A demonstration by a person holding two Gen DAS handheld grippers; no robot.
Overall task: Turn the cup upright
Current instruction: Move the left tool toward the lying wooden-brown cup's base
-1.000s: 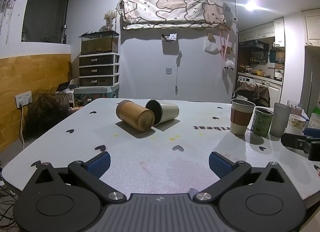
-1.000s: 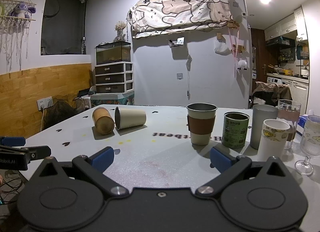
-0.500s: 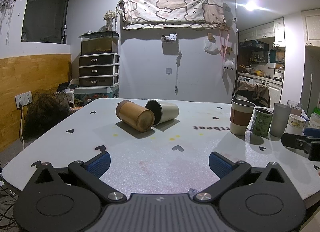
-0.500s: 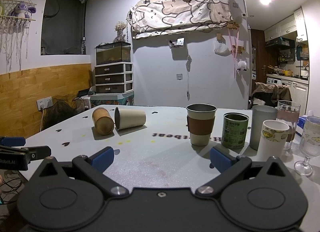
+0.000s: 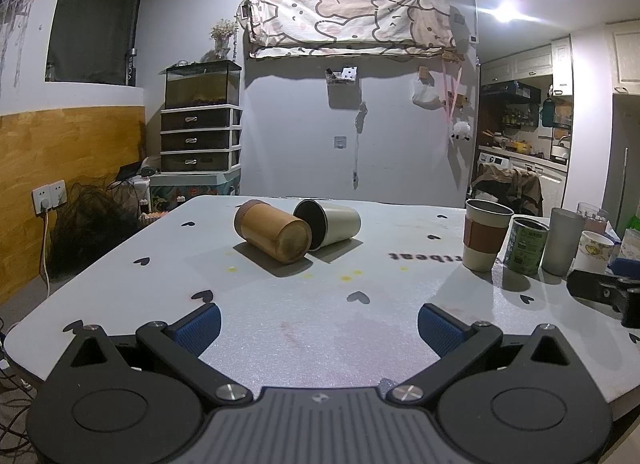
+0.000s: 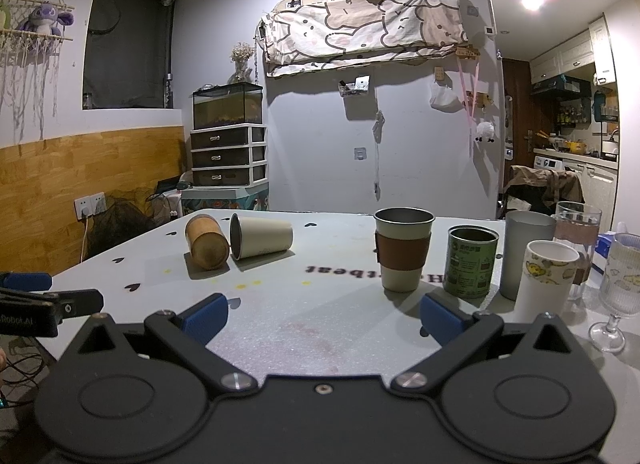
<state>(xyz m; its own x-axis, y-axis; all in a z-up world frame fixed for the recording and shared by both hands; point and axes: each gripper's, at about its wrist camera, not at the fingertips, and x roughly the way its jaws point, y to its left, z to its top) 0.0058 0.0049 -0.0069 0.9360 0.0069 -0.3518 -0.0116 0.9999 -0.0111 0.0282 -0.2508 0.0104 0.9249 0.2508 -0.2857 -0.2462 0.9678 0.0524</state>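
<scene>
Two cups lie on their sides, touching, on the white table (image 5: pixel 320 328). The wooden cup (image 5: pixel 274 231) points its base toward me. The cream metal cup (image 5: pixel 328 223) shows its dark mouth. Both also show in the right wrist view, the wooden cup (image 6: pixel 206 242) and the cream cup (image 6: pixel 260 241). My left gripper (image 5: pixel 319 327) is open and empty near the table's front edge, well short of the cups. My right gripper (image 6: pixel 323 317) is open and empty, with the cups far to its left.
Several cups stand upright at the right: a sleeved cup (image 6: pixel 403 254), a green tin (image 6: pixel 470 261), a grey tumbler (image 6: pixel 524 252), a white printed cup (image 6: pixel 546 278) and a stemmed glass (image 6: pixel 618 290). The left gripper's side (image 6: pixel 36 306) shows at the left edge.
</scene>
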